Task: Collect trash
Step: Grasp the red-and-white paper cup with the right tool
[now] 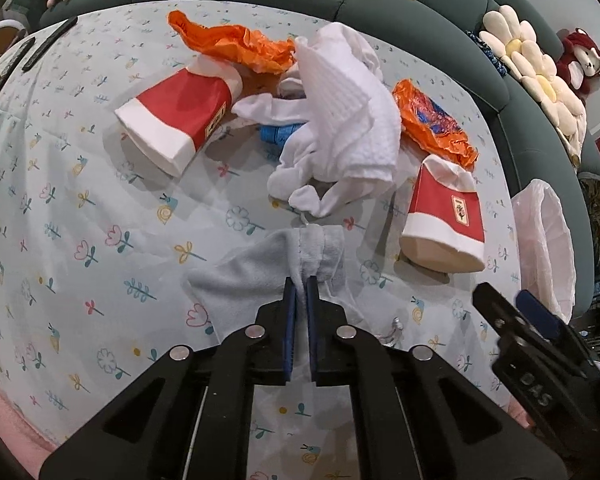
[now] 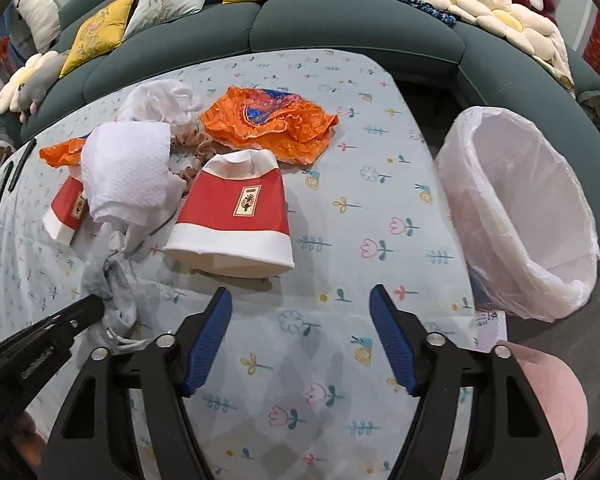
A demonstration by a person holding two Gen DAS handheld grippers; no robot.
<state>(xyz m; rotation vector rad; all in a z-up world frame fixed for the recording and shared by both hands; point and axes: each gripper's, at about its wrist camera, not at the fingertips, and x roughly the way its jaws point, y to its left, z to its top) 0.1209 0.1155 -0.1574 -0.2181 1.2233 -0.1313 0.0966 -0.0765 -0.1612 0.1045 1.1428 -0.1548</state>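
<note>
So my left gripper (image 1: 301,292) has its fingers pinched tight on a bunched-up pale grey cloth (image 1: 260,268) lying on the flowery tabletop (image 1: 80,200), near the front edge. My right gripper (image 2: 300,320) sits with its fingers spread wide and nothing between them, hovering over bare tablecloth just in front of a red-and-white paper cup (image 2: 234,216) that's lying on its side.

The rest of the trash is piled up just behind the cloth: a crumpled white paper towel (image 1: 340,120), a second red-and-white cup (image 1: 176,120) tipped over on the left of it, an orange wrapper (image 1: 236,46) at the back, and another orange wrapper with blue print (image 1: 432,120) behind the cup on the right. There's something small and blue (image 1: 278,134) under the towel, can't tell what.

The bin with a white bag liner (image 2: 516,208) stands off the right edge of the tabletop, open mouth facing me. Green sofa (image 2: 340,20) with cushions behind everything.
</note>
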